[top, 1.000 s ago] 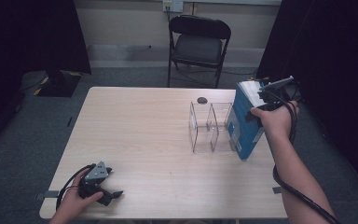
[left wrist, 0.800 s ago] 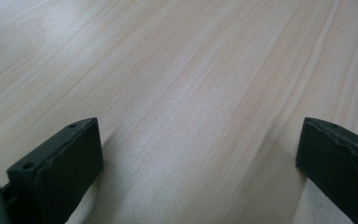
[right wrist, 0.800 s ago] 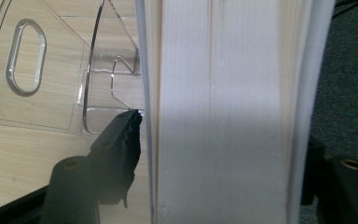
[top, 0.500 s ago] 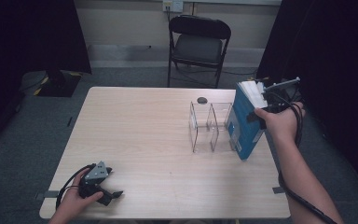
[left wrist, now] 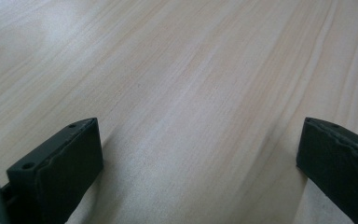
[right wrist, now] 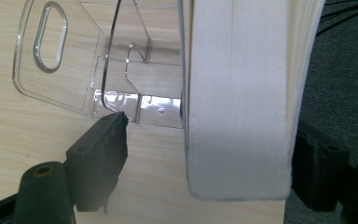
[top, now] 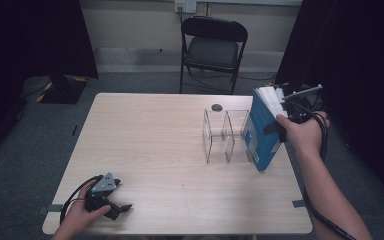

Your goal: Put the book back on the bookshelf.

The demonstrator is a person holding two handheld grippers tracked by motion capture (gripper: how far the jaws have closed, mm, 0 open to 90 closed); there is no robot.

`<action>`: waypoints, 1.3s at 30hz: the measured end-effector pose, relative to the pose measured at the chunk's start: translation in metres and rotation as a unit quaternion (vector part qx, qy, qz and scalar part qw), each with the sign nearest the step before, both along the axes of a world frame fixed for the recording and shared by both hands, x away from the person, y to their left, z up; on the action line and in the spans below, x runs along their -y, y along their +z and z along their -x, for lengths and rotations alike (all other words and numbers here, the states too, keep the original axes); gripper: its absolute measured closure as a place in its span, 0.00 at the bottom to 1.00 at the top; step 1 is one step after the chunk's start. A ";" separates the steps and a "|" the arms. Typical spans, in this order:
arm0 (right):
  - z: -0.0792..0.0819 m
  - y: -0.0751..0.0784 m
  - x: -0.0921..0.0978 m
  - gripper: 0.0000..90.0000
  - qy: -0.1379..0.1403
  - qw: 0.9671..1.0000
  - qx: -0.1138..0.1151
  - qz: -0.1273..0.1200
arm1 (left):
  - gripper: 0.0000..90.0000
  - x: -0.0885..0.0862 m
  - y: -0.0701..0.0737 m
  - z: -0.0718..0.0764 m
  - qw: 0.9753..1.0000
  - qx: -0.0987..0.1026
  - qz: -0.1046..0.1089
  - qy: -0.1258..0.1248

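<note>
Light wood desk (top: 150,145) on grey carpet (top: 30,135); black folding chair (top: 213,47) behind, beige wall (top: 130,25), black curtains (top: 30,35) either side

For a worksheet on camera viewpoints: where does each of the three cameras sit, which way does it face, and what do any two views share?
High view: above the table's near side, facing forward and down; both forearms, left claw and right claw with a blue book.
Left gripper view: on the left claw, facing bare tabletop; its two black jaws stand wide apart.
Right gripper view: on the right claw, facing the book's page edges and a clear acrylic rack.
Shared: high and right gripper views show book and rack.
</note>
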State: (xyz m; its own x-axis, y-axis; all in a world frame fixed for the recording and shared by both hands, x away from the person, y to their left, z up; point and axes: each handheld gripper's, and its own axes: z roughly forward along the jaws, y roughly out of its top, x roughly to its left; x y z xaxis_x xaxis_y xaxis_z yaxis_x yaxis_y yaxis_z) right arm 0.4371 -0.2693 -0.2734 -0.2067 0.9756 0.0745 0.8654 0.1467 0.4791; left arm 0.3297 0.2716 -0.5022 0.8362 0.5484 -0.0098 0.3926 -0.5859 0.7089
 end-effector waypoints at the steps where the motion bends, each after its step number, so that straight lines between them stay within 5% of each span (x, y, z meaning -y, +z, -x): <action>1: 0.001 0.000 0.000 0.23 0.001 1.000 0.002 0.001 | 0.00 0.000 0.000 0.000 1.000 0.000 0.000 0.000; 25: 0.035 -0.002 0.005 0.22 0.026 1.000 0.004 -0.002 | 0.00 0.000 0.000 -0.001 1.000 0.003 -0.001 -0.002; 39: 0.043 -0.013 -0.018 0.23 0.056 0.998 0.018 -0.011 | 0.00 0.000 0.000 -0.001 1.000 0.002 0.000 -0.002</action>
